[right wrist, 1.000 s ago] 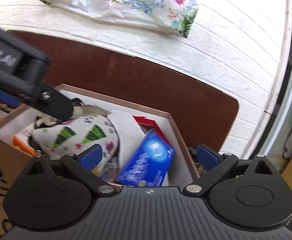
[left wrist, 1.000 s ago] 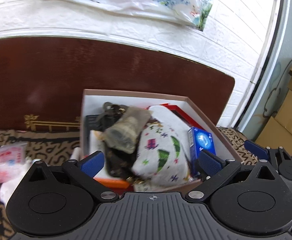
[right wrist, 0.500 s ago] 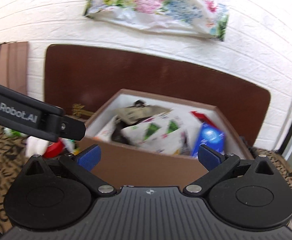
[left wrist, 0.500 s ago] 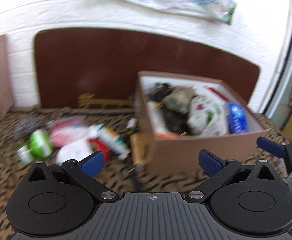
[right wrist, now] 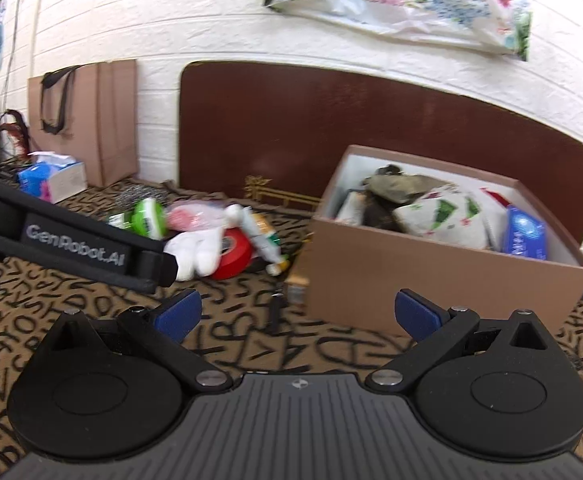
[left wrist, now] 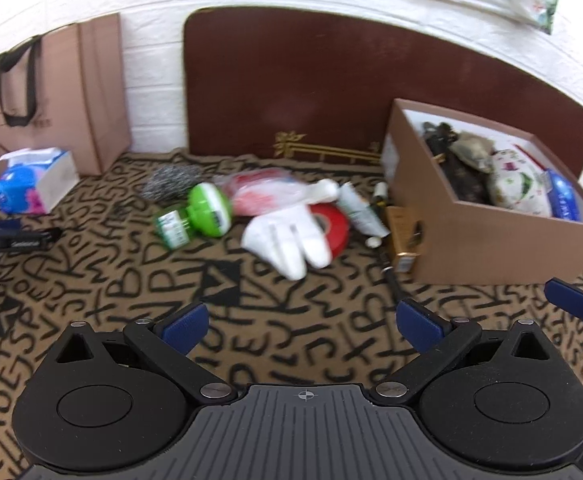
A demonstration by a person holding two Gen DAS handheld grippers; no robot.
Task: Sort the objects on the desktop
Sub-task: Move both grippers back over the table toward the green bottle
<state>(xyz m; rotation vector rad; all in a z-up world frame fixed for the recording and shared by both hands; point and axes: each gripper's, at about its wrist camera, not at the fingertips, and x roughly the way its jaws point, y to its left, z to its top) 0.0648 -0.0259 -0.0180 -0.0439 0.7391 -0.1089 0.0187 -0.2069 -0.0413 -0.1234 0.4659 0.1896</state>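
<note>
While both the left gripper [left wrist: 299,322] and right gripper [right wrist: 297,312] hang spread and empty before the box [left wrist: 487,248], the next pick looks due: the white glove [left wrist: 287,238] left of it.

white brick wall [right wrist: 211,20], dark brown board [left wrist: 331,92] leaning on it, floral plastic bag [right wrist: 403,0] hung up high, tan paper bag [left wrist: 59,92] with black handles at left against wall, brown cloth [left wrist: 131,280] with black letter print covering surface
</note>
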